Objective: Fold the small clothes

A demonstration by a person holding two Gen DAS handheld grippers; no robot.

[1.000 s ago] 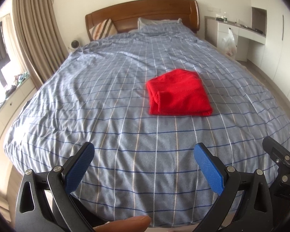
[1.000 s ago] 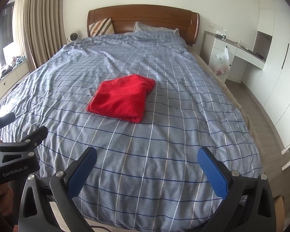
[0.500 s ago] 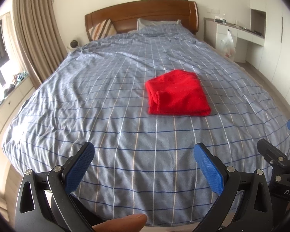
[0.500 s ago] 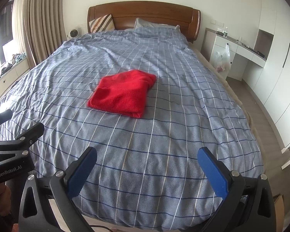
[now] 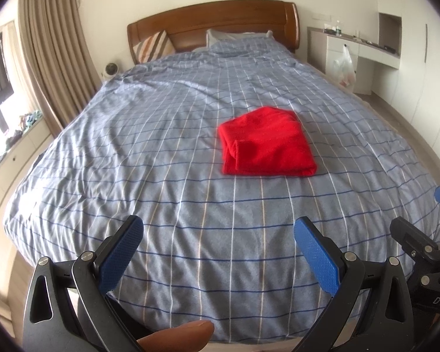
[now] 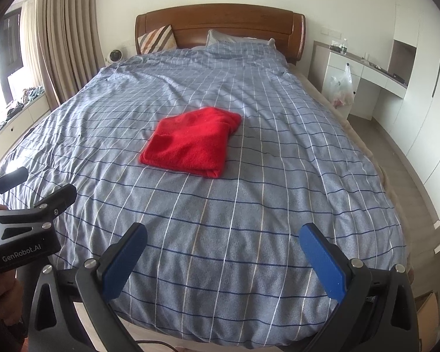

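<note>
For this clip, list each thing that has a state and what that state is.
red garment: folded, lying flat on the duvet, untouched
left hand-held gripper: open, empty, over the bed's foot
right hand-held gripper: open, empty, over the bed's foot
duvet: spread, lightly creased
curtain: drawn aside
</note>
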